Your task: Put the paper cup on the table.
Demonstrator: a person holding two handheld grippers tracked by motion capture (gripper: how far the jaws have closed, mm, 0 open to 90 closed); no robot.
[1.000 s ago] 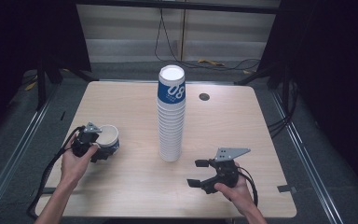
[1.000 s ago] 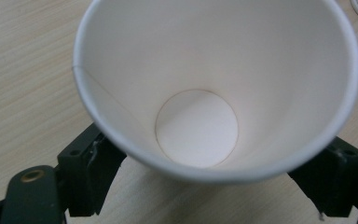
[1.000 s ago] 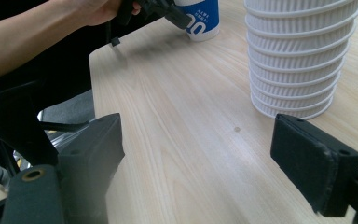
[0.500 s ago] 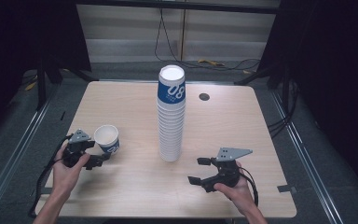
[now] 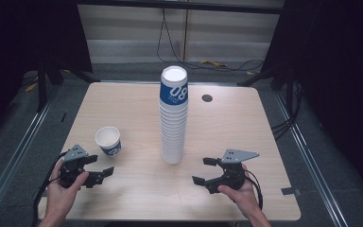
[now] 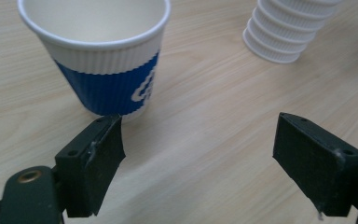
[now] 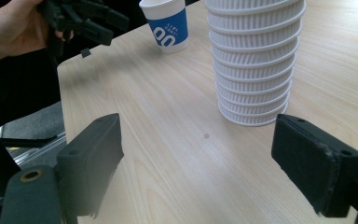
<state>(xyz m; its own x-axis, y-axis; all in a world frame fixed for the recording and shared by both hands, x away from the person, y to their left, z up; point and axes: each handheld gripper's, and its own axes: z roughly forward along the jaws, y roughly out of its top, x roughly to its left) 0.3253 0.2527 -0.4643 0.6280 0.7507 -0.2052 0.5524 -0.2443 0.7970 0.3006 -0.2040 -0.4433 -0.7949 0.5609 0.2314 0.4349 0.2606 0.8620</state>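
High view first: my left hand-held gripper (image 5: 103, 174) sits near the counter's near-left corner, jaws spread apart with nothing between them. Just beyond it, toward the left edge, stands the single paper cup (image 5: 108, 140), upright, white inside with a blue band, free of my jaws. My right hand-held gripper (image 5: 207, 171) hangs over the near edge toward the right, jaws pointing at the middle of the counter. They've just been opening wider, and nothing lies between them.

Left gripper view now: the paper cup (image 6: 103, 55) rises right ahead of my left jaw, its base just beyond that pad's tip, and I can't tell if they touch. Bare wood fills the gap between my two pads. Off to the upper right I catch the bottom of the tall cup stack (image 6: 289, 29).

Right gripper view: the ribbed cup stack (image 7: 255, 60) stands ahead, beyond my right jaw, well clear of the pads. Farther back the paper cup (image 7: 166, 25) stands near the counter's edge, and beside it my other hand grips the left hand-held gripper (image 7: 85, 21).

Back up top, the cup stack (image 5: 173, 118) towers at the counter's (image 5: 132, 104) centre, a blue-banded cup crowning it, and a small dark round hole (image 5: 207, 98) sits toward the far edge.
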